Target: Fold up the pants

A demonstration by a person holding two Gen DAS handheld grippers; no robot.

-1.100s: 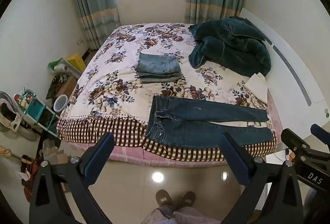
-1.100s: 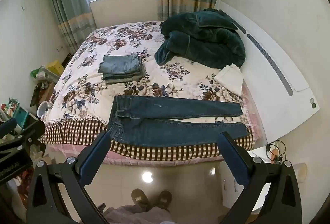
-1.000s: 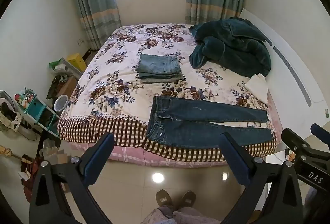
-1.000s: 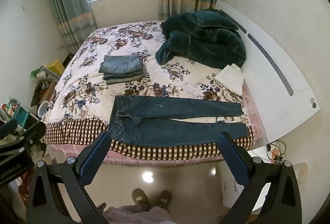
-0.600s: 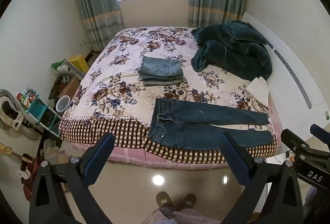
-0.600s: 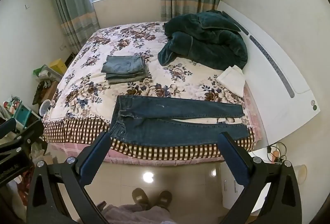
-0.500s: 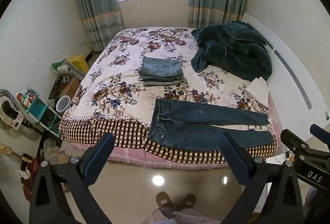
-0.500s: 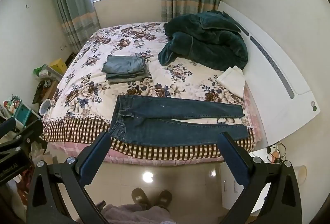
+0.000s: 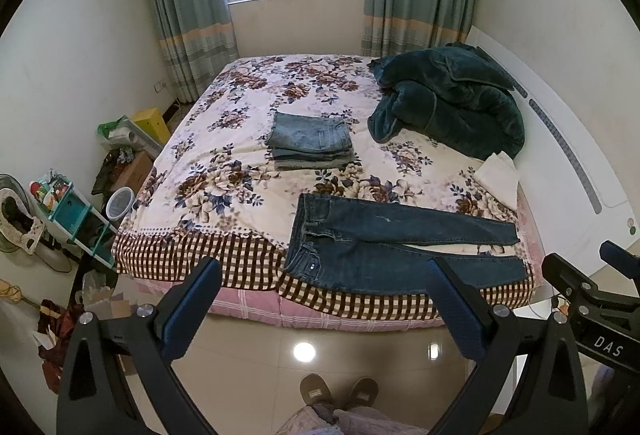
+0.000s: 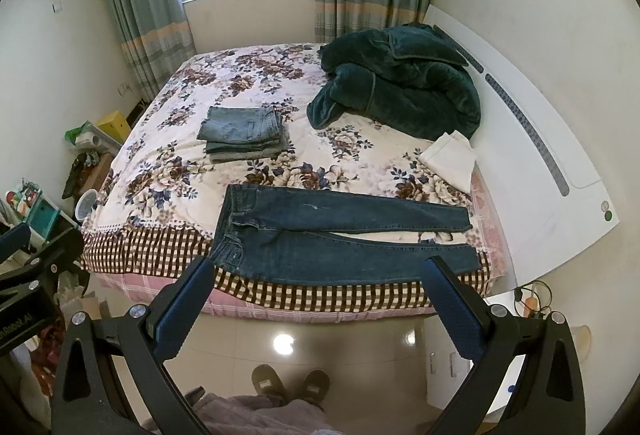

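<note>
Dark blue jeans (image 9: 384, 243) lie flat and unfolded along the near edge of the bed, waist to the left and legs to the right; they also show in the right wrist view (image 10: 340, 235). My left gripper (image 9: 324, 275) is open and empty, held above the floor short of the bed. My right gripper (image 10: 320, 273) is open and empty too, level with the bed's near edge. Each gripper shows at the edge of the other's view.
A stack of folded light-blue jeans (image 9: 310, 141) sits mid-bed on the floral bedspread (image 9: 224, 171). A dark green blanket (image 9: 448, 103) is heaped at the back right, with a white cloth (image 9: 498, 177) by the headboard. Cluttered shelves and boxes (image 9: 64, 211) stand left. Slippered feet (image 9: 338, 391) are on the glossy floor.
Both views have tilted up slightly, so the bed and the jeans sit a little lower in frame. The jeans have not moved and both grippers stay open.
</note>
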